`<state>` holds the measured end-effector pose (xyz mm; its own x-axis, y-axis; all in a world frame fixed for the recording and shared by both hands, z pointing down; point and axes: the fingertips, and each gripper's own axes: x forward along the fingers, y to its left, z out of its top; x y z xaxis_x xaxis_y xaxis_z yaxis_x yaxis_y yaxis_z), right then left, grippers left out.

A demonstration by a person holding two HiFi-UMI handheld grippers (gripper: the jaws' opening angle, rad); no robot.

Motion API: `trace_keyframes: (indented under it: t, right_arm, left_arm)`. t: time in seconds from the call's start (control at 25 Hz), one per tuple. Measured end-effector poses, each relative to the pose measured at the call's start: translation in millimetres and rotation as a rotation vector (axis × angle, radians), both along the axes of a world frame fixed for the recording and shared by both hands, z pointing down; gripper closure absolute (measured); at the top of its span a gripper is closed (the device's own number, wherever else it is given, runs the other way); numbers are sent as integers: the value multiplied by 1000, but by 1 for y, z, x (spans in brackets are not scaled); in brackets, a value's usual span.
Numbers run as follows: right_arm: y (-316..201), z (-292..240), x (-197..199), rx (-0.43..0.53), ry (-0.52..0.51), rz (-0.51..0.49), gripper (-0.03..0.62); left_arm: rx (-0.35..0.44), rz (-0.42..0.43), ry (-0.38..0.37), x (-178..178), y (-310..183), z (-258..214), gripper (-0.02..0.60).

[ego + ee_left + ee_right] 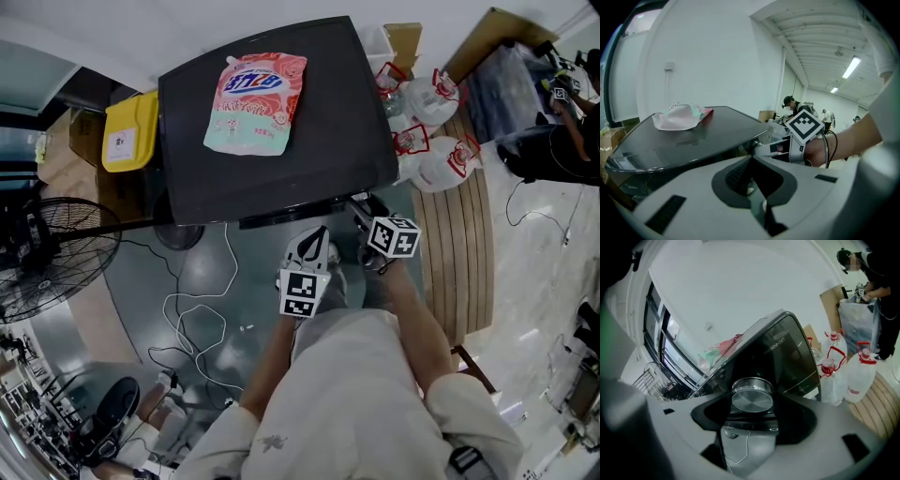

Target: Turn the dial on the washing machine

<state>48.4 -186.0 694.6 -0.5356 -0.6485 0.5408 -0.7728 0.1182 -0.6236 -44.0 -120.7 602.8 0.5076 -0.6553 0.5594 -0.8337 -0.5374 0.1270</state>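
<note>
The black washing machine [281, 178] stands ahead of me, with a pink and green detergent bag [255, 101] lying on its lid. In the right gripper view the silver dial [752, 398] on the machine's front panel [787, 357] sits between the dark jaws of my right gripper [752, 404], which close on its sides. From the head view the right gripper [361, 208] reaches in under the lid's front edge. My left gripper [317, 236] hangs just left of it, in front of the machine, its jaws together with nothing in them. The left gripper [752, 173] looks across at the right gripper's marker cube [805, 125].
A yellow bin [128, 131] and a floor fan [47, 258] stand to the left. White cable [202, 319] loops on the floor below the machine. Clear jugs with red handles [441, 155] and a slatted wooden platform [459, 244] are to the right. A person [876, 287] stands beyond.
</note>
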Motion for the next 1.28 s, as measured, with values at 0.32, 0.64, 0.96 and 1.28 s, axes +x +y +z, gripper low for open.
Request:
trace_keyframes:
  t: [0.32,0.64,0.96,1.28]
  right_arm:
    - [1,0,1,-27,-105,37,304]
    - [2,6,4,-61,-204,73,306]
    - [2,-4,-7,-100,-397,105,306]
    - [1,-4,-4,-117,-473,135,307]
  left_arm:
    - [-1,2,4,2,-1,0,569]
    - [-4,4,6,3,-1,3,569]
    - [-9,0,10,2,-1,4,569]
    - [-10,4,7,6,-1,5,568]
